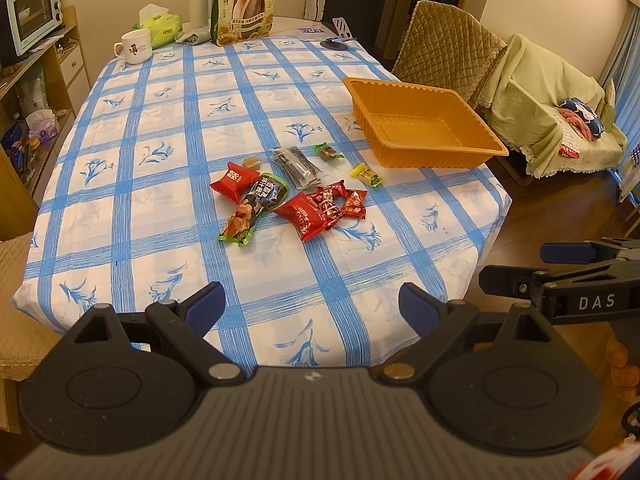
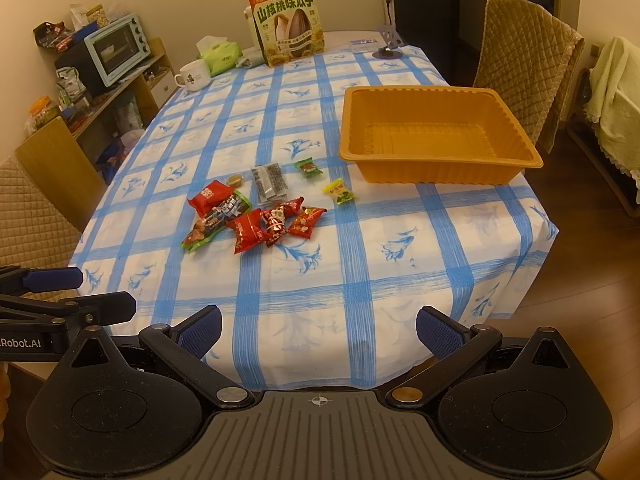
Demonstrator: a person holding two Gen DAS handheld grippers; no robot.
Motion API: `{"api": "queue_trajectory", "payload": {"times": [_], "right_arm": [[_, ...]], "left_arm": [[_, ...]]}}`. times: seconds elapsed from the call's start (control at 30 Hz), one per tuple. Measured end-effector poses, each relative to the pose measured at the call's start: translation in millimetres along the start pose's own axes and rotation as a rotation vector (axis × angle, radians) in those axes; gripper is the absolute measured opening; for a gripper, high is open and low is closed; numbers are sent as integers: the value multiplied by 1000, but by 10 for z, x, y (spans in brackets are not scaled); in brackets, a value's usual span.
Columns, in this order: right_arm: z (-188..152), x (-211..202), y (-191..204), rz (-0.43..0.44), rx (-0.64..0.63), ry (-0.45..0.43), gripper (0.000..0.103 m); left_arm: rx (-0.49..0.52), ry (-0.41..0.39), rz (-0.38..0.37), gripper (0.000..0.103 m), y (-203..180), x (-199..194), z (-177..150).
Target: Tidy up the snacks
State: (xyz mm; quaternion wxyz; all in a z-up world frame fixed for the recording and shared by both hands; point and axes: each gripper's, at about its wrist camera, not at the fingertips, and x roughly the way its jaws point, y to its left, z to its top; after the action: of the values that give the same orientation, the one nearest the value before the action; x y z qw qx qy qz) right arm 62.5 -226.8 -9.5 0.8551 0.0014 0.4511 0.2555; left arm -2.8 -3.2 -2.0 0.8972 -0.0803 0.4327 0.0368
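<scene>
Orange tray sits empty at one o'clock from the wide-open, empty right gripper, with the snacks loose at eleven, nearer the equally open, empty left gripper.

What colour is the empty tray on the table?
Orange: the tray shows best in the right wrist view.

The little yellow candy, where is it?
The yellow candy lies on the tablecloth, apart from the red snack pile, right of it in both views, just in front of the orange tray.
</scene>
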Motion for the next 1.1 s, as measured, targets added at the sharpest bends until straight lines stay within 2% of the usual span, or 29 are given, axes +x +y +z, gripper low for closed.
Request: {"api": "queue_trajectory", "payload": {"times": [1.1], "right_arm": [[17,93,87,-2,1,9,103]], "left_arm": [[-6,8,3,93,47,-29,-30]]}}
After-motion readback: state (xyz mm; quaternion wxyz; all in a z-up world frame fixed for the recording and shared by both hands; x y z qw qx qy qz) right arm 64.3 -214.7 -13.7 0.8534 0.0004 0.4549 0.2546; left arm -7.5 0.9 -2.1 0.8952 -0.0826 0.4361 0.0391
